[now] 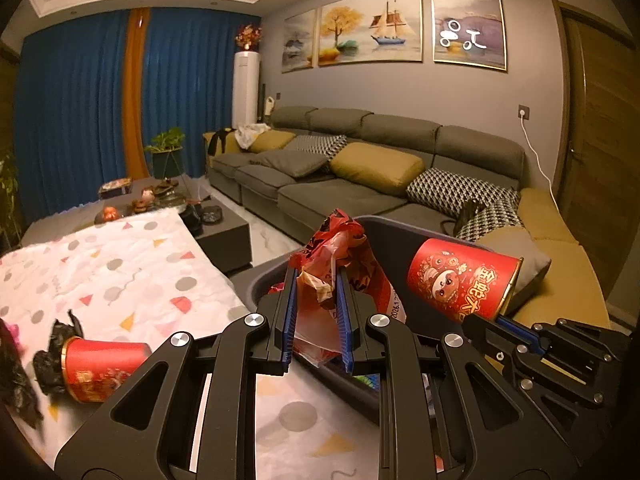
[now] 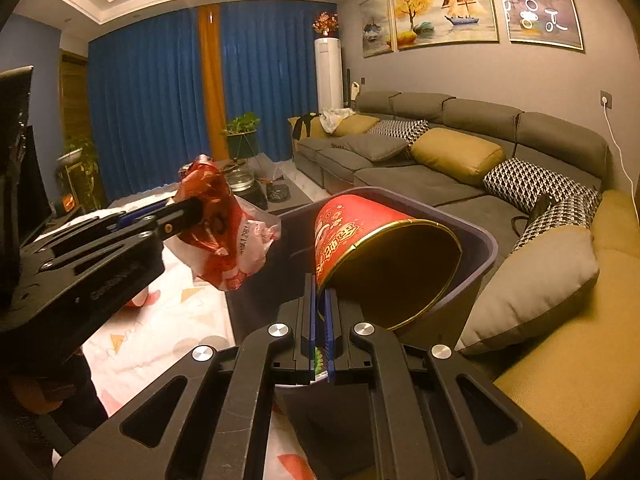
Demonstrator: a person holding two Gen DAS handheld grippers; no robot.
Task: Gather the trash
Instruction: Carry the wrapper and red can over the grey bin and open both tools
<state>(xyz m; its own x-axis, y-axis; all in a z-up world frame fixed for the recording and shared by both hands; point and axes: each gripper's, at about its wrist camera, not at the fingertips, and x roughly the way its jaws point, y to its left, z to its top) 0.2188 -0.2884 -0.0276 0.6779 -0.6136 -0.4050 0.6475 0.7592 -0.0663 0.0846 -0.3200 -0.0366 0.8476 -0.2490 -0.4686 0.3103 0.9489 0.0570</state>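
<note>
My left gripper (image 1: 318, 276) is shut on a crumpled red and white plastic bag (image 1: 340, 256), held above the near rim of a dark grey bin (image 1: 404, 226). It also shows in the right wrist view (image 2: 224, 232). My right gripper (image 2: 320, 296) is shut on the rim of a red paper cup (image 2: 360, 232), tilted on its side over the bin (image 2: 480, 240). The cup also shows in the left wrist view (image 1: 460, 276). A second red cup (image 1: 100, 368) lies on its side on the patterned tablecloth (image 1: 120, 264) beside crumpled black plastic (image 1: 52, 356).
A grey sofa (image 1: 352, 184) with yellow and patterned cushions runs along the right wall. A dark coffee table (image 1: 224, 232) with small items stands beyond the tablecloth. Blue curtains (image 1: 72, 120) and potted plants (image 1: 166, 146) are at the back.
</note>
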